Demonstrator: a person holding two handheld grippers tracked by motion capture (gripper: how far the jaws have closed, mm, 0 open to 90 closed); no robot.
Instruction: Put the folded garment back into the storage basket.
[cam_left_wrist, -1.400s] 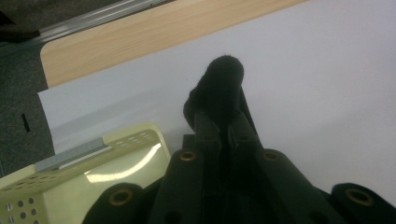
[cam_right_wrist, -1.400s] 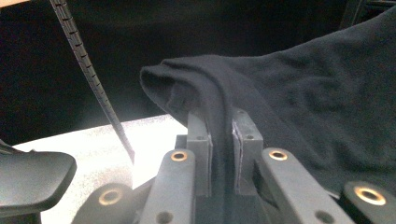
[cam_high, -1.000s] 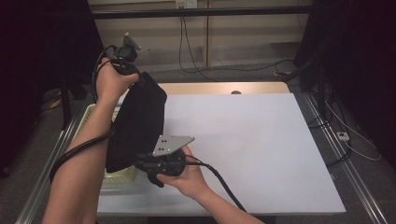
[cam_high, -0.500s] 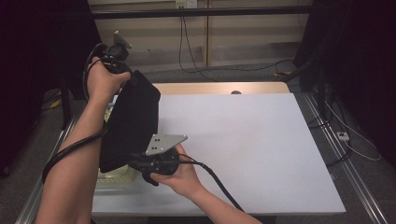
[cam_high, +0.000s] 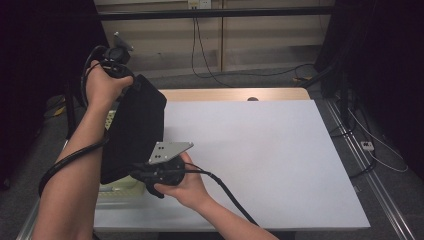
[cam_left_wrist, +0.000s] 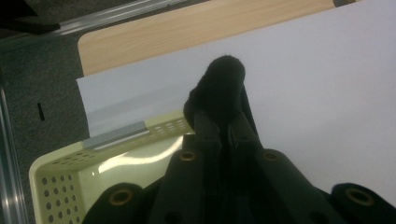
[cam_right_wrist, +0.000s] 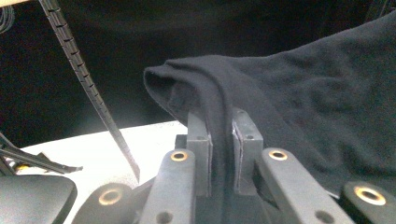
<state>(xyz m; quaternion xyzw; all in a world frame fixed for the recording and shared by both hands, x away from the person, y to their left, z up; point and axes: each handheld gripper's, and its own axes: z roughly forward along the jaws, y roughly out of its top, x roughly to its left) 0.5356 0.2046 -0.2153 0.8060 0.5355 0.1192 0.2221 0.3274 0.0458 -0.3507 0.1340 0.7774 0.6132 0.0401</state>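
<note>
A black cloth (cam_high: 135, 130) hangs stretched between my two grippers above the table's left side. My left gripper (cam_high: 131, 86), held high at the back left, is shut on the cloth's upper edge; in the left gripper view the pinched fold of cloth (cam_left_wrist: 223, 88) bulges past the closed jaws of that gripper (cam_left_wrist: 223, 128). My right gripper (cam_high: 137, 172), low near the front left, is shut on the lower edge. In the right gripper view the black cloth (cam_right_wrist: 289, 107) runs between the pads of my right gripper (cam_right_wrist: 223, 126).
A pale yellow perforated basket (cam_left_wrist: 65, 182) stands at the table's left edge under the cloth, also seen as the basket (cam_high: 120, 187) in the high view. A white sheet (cam_high: 260, 160) covers the table, with a bare wooden strip (cam_high: 235, 94) at the back. Cables lie on the floor behind.
My left hand has carried the cloth's upper edge leftward and slightly up, so the cloth hangs more to the left. The right hand has stayed nearly still.
</note>
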